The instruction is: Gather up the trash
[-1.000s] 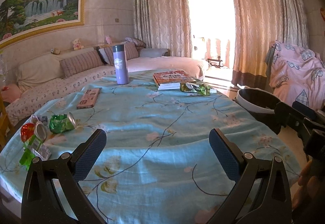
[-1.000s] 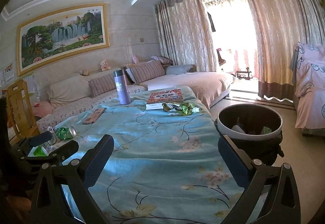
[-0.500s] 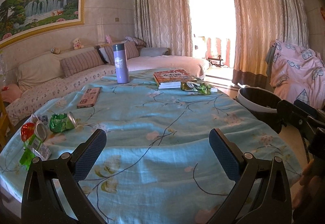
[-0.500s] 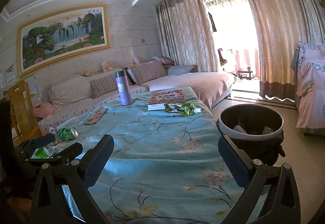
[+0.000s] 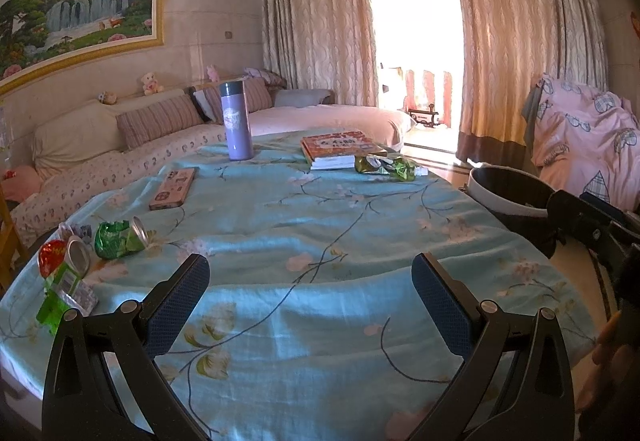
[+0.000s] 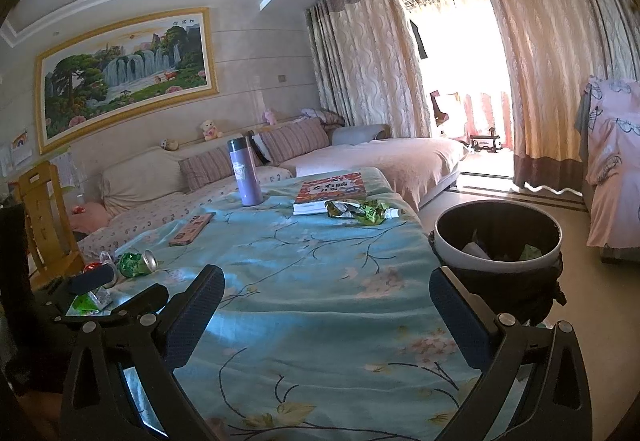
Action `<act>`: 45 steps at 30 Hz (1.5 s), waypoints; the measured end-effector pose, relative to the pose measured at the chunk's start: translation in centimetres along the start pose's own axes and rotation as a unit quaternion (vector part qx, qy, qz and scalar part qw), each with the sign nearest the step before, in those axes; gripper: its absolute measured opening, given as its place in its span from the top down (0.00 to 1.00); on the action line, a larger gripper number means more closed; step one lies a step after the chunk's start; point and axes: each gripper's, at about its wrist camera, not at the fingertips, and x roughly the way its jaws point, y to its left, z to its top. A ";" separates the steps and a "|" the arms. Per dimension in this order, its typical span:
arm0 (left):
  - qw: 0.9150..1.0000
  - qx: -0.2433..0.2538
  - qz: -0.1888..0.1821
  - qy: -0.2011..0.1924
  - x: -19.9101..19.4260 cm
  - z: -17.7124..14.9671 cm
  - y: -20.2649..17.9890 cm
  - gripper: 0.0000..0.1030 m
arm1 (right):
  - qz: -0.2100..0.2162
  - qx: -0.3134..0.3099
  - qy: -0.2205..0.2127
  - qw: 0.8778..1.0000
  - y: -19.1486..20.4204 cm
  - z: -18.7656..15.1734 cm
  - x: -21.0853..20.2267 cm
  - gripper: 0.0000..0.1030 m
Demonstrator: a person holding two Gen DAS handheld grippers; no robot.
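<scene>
A crushed green can (image 5: 120, 238) (image 6: 138, 263), a red can (image 5: 60, 255) and a green wrapper (image 5: 60, 297) lie at the table's near left. A crumpled green bag (image 5: 384, 166) (image 6: 360, 210) lies beside the books at the far end. A black-lined trash bin (image 6: 496, 241) (image 5: 508, 193) stands on the floor right of the table, with scraps inside. My left gripper (image 5: 310, 293) is open and empty over the near cloth; it also shows in the right wrist view (image 6: 116, 291). My right gripper (image 6: 326, 305) is open and empty, left of the bin.
A blue floral cloth (image 5: 320, 241) covers the table. On it stand a purple flask (image 5: 237, 121), stacked books (image 5: 340, 149) and a flat pink case (image 5: 173, 188). A sofa (image 5: 120, 145) lies behind, a wooden chair (image 6: 44, 225) at left, pink bedding (image 5: 584, 145) at right.
Both views have shifted only slightly; the right gripper has edged a little forward and up. Both grippers stay open and empty.
</scene>
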 end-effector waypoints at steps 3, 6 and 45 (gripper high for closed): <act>1.000 -0.002 -0.002 0.002 0.1 0.0 0.0 0.00 | 0.002 0.000 -0.001 1.000 0.2 0.0 0.0 0.00; 1.000 -0.002 -0.002 0.003 0.3 0.0 0.1 0.00 | 0.005 0.000 -0.001 1.000 0.3 0.1 0.0 0.00; 1.000 -0.005 -0.009 0.015 1.7 0.3 0.5 0.00 | 0.016 0.008 0.012 1.000 0.2 0.4 1.2 0.00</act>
